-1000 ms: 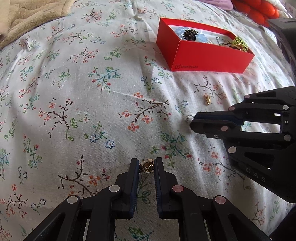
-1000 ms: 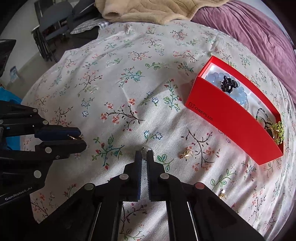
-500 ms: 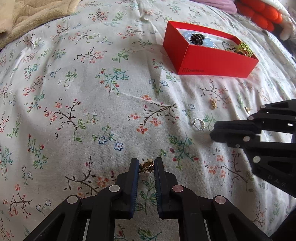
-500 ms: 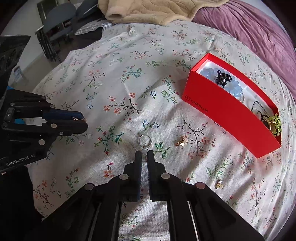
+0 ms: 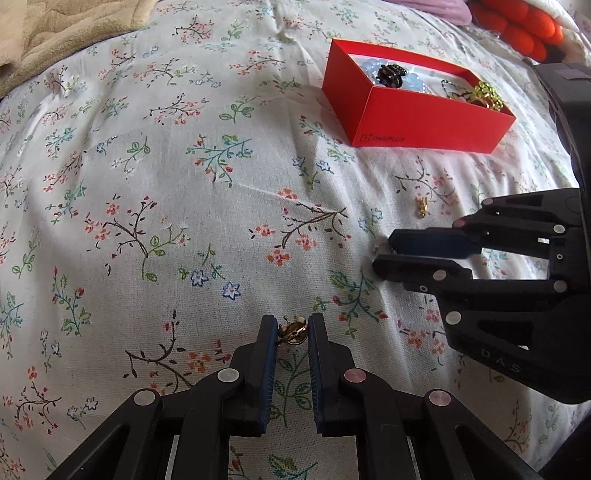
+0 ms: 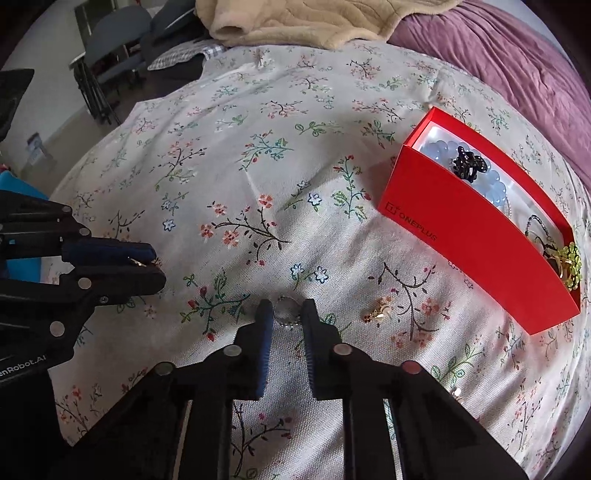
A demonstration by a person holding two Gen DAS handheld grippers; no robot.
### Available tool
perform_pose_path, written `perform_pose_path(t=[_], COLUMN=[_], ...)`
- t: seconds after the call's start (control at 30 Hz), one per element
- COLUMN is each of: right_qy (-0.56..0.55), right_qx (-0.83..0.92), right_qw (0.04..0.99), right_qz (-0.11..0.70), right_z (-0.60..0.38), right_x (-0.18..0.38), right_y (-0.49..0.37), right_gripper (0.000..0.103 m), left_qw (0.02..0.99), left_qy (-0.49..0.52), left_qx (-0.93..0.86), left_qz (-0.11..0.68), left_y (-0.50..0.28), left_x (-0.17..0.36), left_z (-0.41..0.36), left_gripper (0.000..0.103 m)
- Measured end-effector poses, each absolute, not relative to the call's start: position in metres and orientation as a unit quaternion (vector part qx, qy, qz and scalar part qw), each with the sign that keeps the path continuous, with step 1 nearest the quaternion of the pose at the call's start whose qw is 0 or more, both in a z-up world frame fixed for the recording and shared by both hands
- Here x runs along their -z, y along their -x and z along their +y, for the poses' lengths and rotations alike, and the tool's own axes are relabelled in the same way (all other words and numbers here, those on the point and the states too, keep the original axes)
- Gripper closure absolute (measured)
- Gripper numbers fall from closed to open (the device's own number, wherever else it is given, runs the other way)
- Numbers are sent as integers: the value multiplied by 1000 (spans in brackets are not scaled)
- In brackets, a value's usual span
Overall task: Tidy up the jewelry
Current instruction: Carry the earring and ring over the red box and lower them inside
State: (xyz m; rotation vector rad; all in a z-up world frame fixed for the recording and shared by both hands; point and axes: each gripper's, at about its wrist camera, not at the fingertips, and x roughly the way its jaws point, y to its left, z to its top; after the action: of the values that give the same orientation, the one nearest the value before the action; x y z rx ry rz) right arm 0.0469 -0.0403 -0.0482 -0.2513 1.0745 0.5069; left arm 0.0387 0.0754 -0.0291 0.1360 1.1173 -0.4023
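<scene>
My left gripper (image 5: 292, 326) is shut on a small gold brooch (image 5: 291, 331) and holds it just above the floral sheet; it also shows in the right wrist view (image 6: 149, 263). My right gripper (image 6: 287, 312) is open a little, its fingertips on either side of a silver ring (image 6: 284, 312) that lies on the sheet; it shows in the left wrist view (image 5: 382, 253). A red OnePlus box (image 5: 417, 129) holds blue beads (image 6: 480, 181), a black clip (image 6: 468, 164) and a green-gold piece (image 6: 570, 264). A gold earring (image 6: 377, 313) lies right of the ring.
Another small earring (image 6: 457, 392) lies on the sheet at lower right. A beige blanket (image 6: 325, 22) and a purple cover (image 6: 517, 62) lie at the far side. Chairs (image 6: 110, 48) stand beyond the bed edge at the left.
My right gripper has moved forward and down and opened slightly, so its fingertips now straddle the silver ring. My left gripper still holds the brooch.
</scene>
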Motion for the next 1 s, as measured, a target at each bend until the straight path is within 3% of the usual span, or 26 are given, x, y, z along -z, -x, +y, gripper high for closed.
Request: perform_pose_path(t=[0.43,1.0], right_qy=[104,21], right_qx=[-237,-144], right_qw=[833,883], right_qz=[490,446], right_z=[-60,-151], right_x=[19,-40], right_y=[-36,-65], right_gripper=[87,87], left_qw=[836,862], left_qy=[-58,-16], left_qx=[193,214], left_qz=[510,458], left_y=[-44,-86], left_x=[10,-36], left_z=[67,2], left_gripper=[92,92])
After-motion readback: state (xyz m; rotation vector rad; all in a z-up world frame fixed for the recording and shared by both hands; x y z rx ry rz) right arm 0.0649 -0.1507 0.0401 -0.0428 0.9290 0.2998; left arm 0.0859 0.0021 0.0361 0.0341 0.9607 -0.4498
